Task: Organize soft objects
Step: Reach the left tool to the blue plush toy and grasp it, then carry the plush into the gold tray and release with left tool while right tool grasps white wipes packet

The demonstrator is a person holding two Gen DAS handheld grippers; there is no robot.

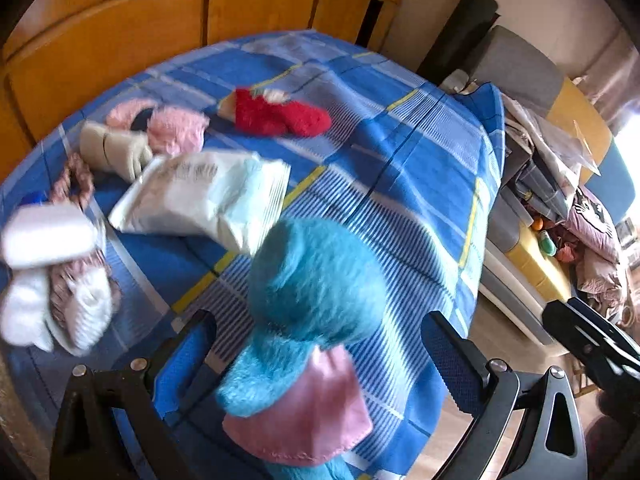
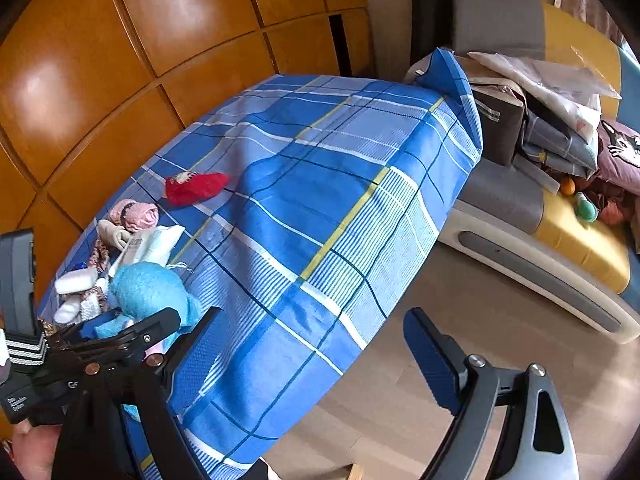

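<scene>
Bed or table covered in a blue plaid sheet (image 2: 320,184), thin woven cotton look, white and yellow stripes, draped over the edge with soft folds.

Left gripper (image 1: 320,344): black metal arms, blue textured pads. Between its fingers sits a fuzzy turquoise plush toy (image 1: 316,280), rounded lumpy shape, with a smooth pink fabric piece (image 1: 304,416), stitched along its hem, below the fur. The fingers stand wide on either side of the toy; the pads do not visibly press on it, so whether it is gripped I cannot tell. The right wrist view shows the same toy (image 2: 148,292) at the near left part of the sheet, just in front of the left gripper (image 2: 152,332).

Right gripper (image 2: 316,344): fingers spread well apart, nothing between them, over the sheet's hanging edge and pale wood-look floor (image 2: 460,360).

Other soft things in a cluster on the sheet's left side:
- flat white crinkly plastic packet (image 1: 204,196), rectangular, just beyond the toy
- red fuzzy knit socks (image 1: 280,114), farther back, apart from the rest
- pink fluffy item (image 1: 172,128) beside a cream padded piece (image 1: 112,150)
- white rolled soft items (image 1: 48,232), blurred
- patterned fabric scrunchie (image 1: 74,184)

Glossy orange wood panels (image 2: 168,28) behind. Cluttered sofa (image 2: 560,184) at right.
</scene>
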